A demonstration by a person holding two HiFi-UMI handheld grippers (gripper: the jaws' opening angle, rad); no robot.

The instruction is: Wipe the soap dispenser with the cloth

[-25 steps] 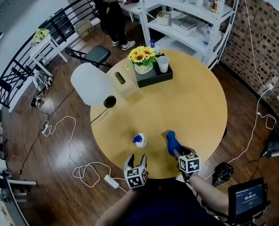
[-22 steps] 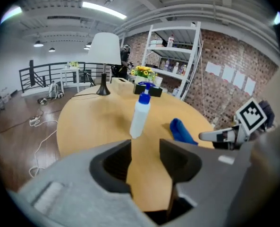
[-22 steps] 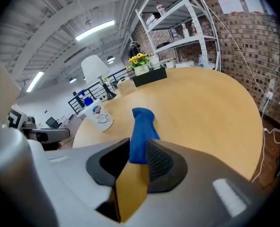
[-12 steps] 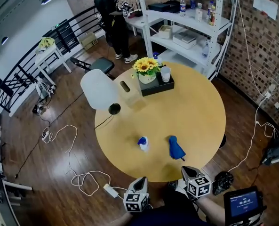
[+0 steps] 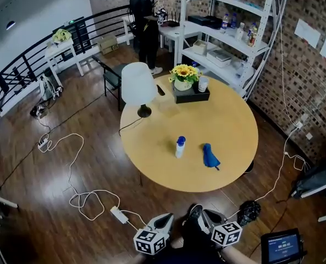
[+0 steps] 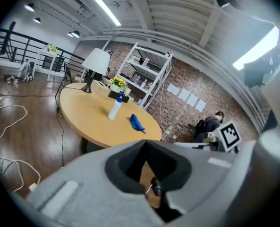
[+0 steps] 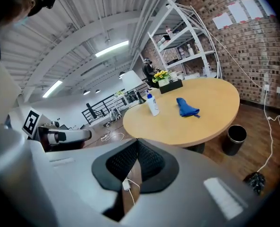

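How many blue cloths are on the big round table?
1. The blue cloth lies on the round table, just right of the soap dispenser in the head view, apart from it. The lamp shade could hide a bit of tabletop.

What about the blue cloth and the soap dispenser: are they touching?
Apart. The head view shows bare table between the soap dispenser and the blue cloth; the right gripper view shows the same gap.

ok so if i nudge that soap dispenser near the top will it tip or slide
Probably tips: the soap dispenser stands upright, tall and narrow on a small base. Pushed low, it would likely slide instead, since the table looks smooth. The blue pump head seems the weakest spot to grab.
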